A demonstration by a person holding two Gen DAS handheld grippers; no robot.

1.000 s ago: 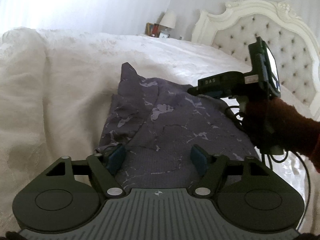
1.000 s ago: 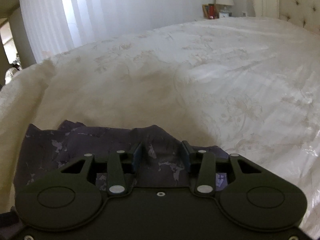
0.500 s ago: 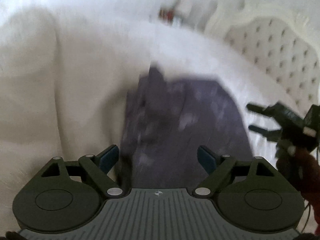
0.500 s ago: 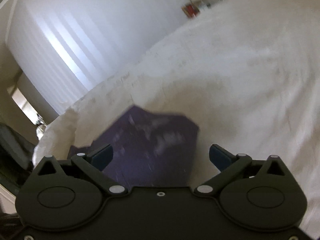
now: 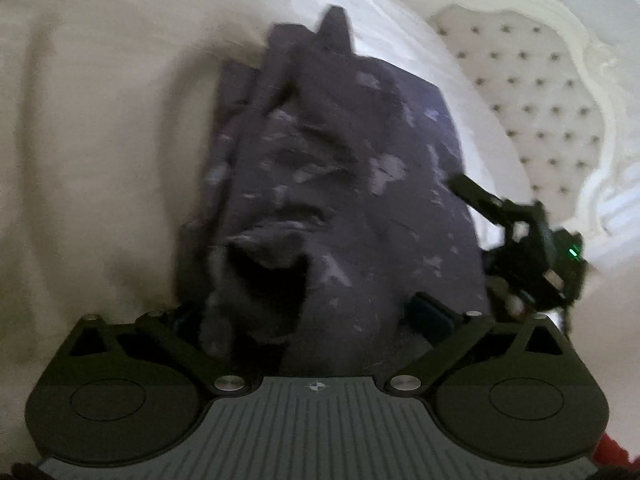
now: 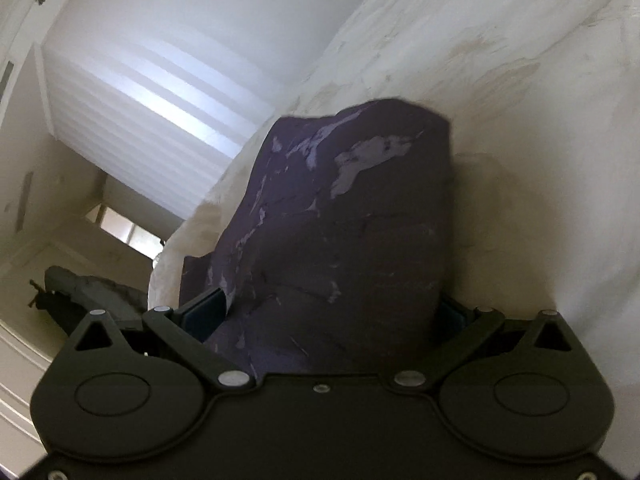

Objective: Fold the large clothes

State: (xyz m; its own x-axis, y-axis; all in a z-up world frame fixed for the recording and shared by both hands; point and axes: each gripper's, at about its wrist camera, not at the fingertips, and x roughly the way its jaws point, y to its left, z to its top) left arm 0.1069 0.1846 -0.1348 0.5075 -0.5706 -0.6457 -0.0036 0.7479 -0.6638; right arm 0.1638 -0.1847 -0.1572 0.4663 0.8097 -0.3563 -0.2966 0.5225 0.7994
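A dark purple garment with pale marbled patches (image 5: 360, 184) lies folded on the white bed; it also fills the right wrist view (image 6: 344, 240). My left gripper (image 5: 308, 320) is open, its fingers wide on either side of the garment's near edge, with a rumpled fold between them. My right gripper (image 6: 332, 312) is open too, fingers spread around the garment's near end. In the left wrist view the right gripper (image 5: 520, 240) sits at the garment's right edge. The left fingertip of the left gripper is hidden by cloth.
The white floral bedspread (image 5: 100, 140) surrounds the garment. A cream tufted headboard (image 5: 540, 100) stands at the far right. In the right wrist view, a curtained window (image 6: 160, 100) and a dark object on the floor (image 6: 92, 296) lie beyond the bed's edge.
Both grippers opened wide and let go of the garment. They then dropped closer, so the cloth now sits between each pair of fingers. The right wrist view has tilted.
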